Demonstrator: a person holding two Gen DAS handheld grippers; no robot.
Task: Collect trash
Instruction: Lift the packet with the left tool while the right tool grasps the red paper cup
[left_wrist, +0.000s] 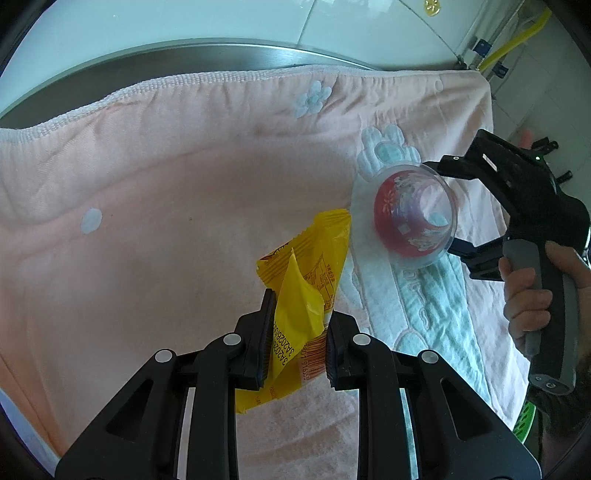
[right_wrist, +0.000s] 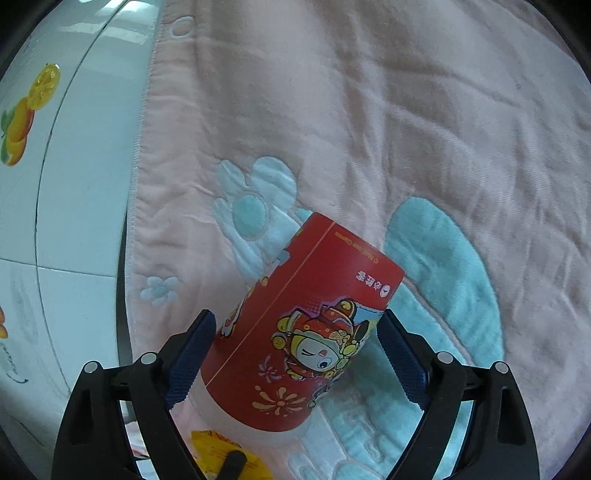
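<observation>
My left gripper (left_wrist: 298, 332) is shut on a yellow snack wrapper (left_wrist: 306, 295) and holds it over the pink towel (left_wrist: 147, 221). The wrapper's top points towards the mouth of a clear plastic cup with a red cartoon sleeve (left_wrist: 413, 218). My right gripper (right_wrist: 295, 350) is shut on that cup (right_wrist: 303, 332) and holds it tilted above the towel, open end facing the left gripper. In the left wrist view the right gripper (left_wrist: 448, 205) comes in from the right, held by a hand. The wrapper's tip also shows at the bottom of the right wrist view (right_wrist: 221, 452).
The pink towel with blue flower patterns (right_wrist: 255, 206) covers the work surface. A metal rim (left_wrist: 221, 55) and white tiled wall (left_wrist: 184, 18) lie behind it. Fruit stickers (right_wrist: 26, 118) are on the wall. A green item (left_wrist: 524, 421) sits low at the right edge.
</observation>
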